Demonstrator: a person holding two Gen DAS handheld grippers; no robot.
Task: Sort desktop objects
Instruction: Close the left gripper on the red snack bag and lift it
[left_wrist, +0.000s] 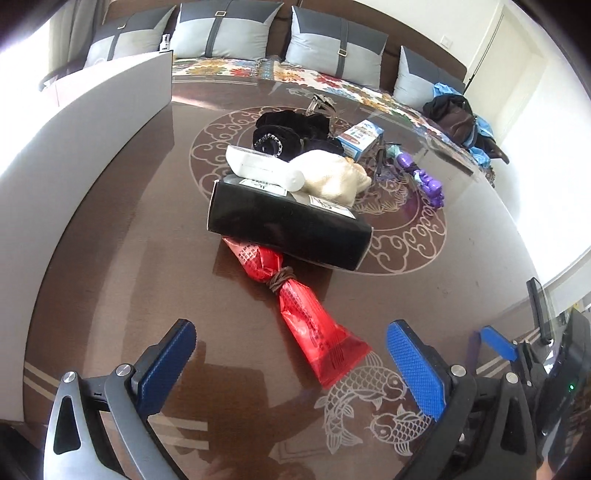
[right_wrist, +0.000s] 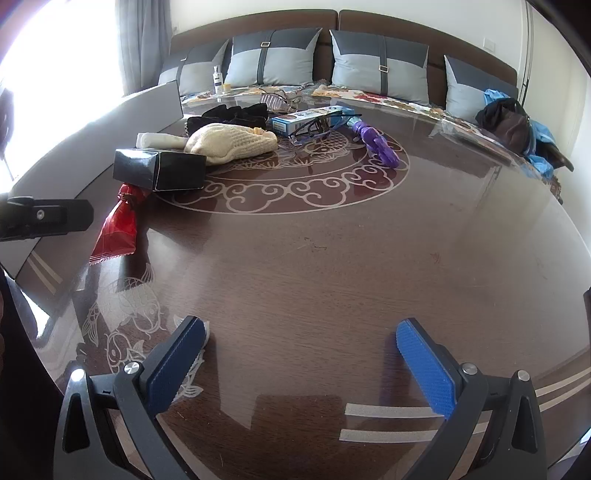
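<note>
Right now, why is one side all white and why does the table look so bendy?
Right wrist view: window daylight blows out the upper left, and the glossy table mirrors the cushions. Left wrist view: glare whitens the right wall, the fisheye curves the table edge, and the red packet stays sharp.

Black box (left_wrist: 288, 229) lying atop red tied packet (left_wrist: 299, 314); cream knit pouch (left_wrist: 332, 179), white tube (left_wrist: 264, 168) behind.
</note>
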